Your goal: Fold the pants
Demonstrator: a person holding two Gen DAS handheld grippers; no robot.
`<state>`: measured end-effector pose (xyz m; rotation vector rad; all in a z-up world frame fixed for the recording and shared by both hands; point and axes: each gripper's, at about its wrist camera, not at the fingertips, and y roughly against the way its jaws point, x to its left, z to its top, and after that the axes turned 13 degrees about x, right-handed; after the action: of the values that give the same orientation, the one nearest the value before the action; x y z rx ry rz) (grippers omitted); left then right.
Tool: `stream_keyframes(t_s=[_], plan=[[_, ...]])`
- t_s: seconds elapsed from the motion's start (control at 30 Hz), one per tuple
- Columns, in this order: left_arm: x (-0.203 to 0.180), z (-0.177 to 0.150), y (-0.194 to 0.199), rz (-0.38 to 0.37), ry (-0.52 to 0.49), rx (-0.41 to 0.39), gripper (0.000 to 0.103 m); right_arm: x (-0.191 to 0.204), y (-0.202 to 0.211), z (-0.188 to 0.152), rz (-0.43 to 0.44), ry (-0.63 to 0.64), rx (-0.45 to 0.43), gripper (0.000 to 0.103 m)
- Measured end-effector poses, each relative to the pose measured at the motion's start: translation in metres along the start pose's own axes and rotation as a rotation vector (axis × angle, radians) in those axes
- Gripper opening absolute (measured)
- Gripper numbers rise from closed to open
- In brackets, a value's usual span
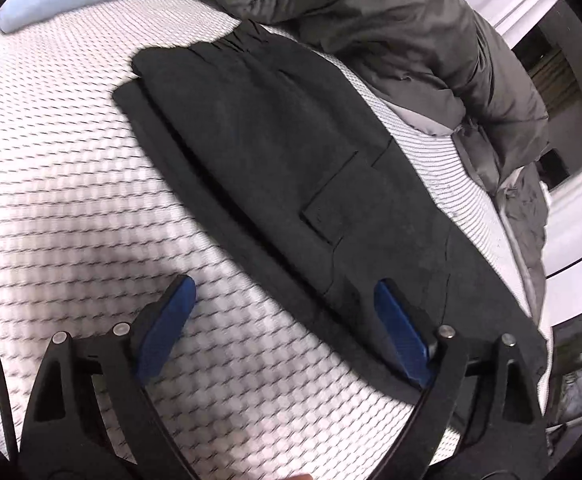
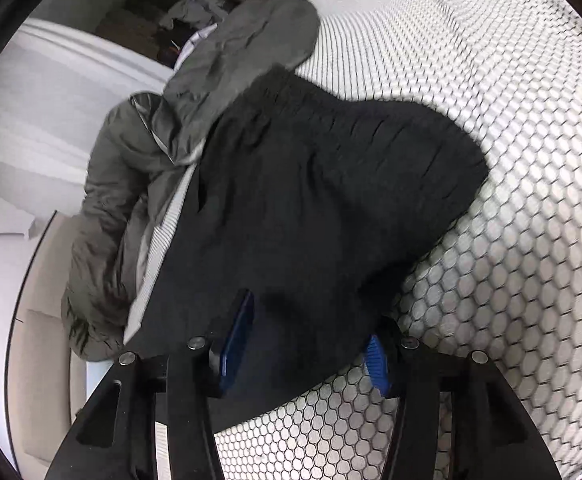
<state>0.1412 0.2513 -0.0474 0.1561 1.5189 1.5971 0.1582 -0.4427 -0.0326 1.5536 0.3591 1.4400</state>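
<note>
While the left tool [image 1: 283, 300] gapes wide and the right tool [image 2: 311, 344] half-open straddles the pants [image 2: 311, 200], a shallow bite at six o'clock could slip.

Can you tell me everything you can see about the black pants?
The pants are black, soft-looking cloth with a gathered waistband and a flap pocket. They lie flat, one leg folded over the other, on the white honeycomb mattress. A grey jacket touches the waist end. The open right gripper straddles one edge.

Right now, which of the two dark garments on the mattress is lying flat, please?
The black pants with the flap pocket, spread flat; the grey jacket beside them is bunched at the mattress edge.
</note>
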Motion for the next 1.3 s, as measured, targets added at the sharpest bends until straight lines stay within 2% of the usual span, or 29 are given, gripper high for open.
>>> stream_keyframes(t_s=[0.07, 0.1, 0.13, 0.17, 0.2, 0.23, 0.3, 0.47, 0.67, 0.7, 0.73, 0.77, 0.83, 0.93, 1.07, 1.2, 1.3], plan=[[-0.003, 0.009, -0.007, -0.016, 0.006, -0.017, 0.089, 0.003, -0.002, 0.000, -0.019, 0.010, 0.002, 0.052], [-0.004, 0.014, -0.010, -0.026, 0.010, -0.026, 0.083, 0.005, -0.003, 0.006, -0.023, 0.015, 0.001, 0.052], [-0.005, 0.018, -0.011, -0.023, 0.014, -0.043, 0.059, 0.004, -0.002, 0.002, -0.023, 0.022, 0.002, 0.052], [-0.005, 0.020, -0.011, -0.010, 0.019, -0.064, 0.041, 0.004, -0.002, 0.002, -0.024, 0.023, 0.003, 0.052], [-0.007, 0.025, -0.016, 0.011, 0.033, -0.070, 0.012, 0.003, -0.002, 0.002, -0.026, 0.024, 0.004, 0.052], [-0.005, 0.028, -0.017, -0.003, 0.042, -0.074, 0.006, -0.001, 0.000, 0.006, -0.024, 0.023, 0.005, 0.052], [0.000, 0.026, -0.010, -0.053, 0.065, -0.098, 0.002, -0.004, -0.002, 0.008, -0.018, 0.018, 0.005, 0.052], [0.003, 0.007, 0.025, -0.047, 0.010, -0.152, 0.001, -0.009, 0.003, 0.011, -0.014, -0.002, -0.003, 0.052], [0.018, 0.005, 0.015, -0.022, 0.032, -0.099, 0.001, -0.017, 0.007, 0.013, 0.013, -0.055, -0.049, 0.052], [0.020, 0.005, 0.013, -0.016, 0.035, -0.098, 0.001, -0.019, 0.008, 0.014, 0.018, -0.065, -0.078, 0.045], [0.021, 0.005, 0.012, -0.014, 0.037, -0.096, 0.001, -0.018, 0.008, 0.015, 0.001, -0.066, -0.096, 0.018], [0.022, 0.005, 0.012, -0.015, 0.039, -0.098, 0.001, -0.017, 0.008, 0.015, -0.041, -0.058, -0.122, 0.007], [0.021, 0.005, 0.014, -0.016, 0.037, -0.107, 0.001, -0.014, 0.008, 0.015, -0.038, -0.045, -0.147, 0.002], [0.021, 0.001, 0.024, -0.033, 0.017, -0.118, 0.001, -0.007, 0.026, 0.006, -0.010, -0.027, -0.204, 0.001], [0.028, -0.015, 0.041, -0.016, -0.007, -0.138, 0.001, -0.002, 0.049, -0.012, 0.018, 0.015, -0.240, 0.001], [0.048, -0.045, 0.060, 0.011, -0.006, -0.152, 0.001, -0.021, 0.059, -0.051, 0.027, -0.023, -0.235, 0.001], [0.065, -0.069, 0.074, -0.007, -0.009, -0.153, 0.002, -0.036, 0.070, -0.074, 0.029, -0.044, -0.231, 0.001]])
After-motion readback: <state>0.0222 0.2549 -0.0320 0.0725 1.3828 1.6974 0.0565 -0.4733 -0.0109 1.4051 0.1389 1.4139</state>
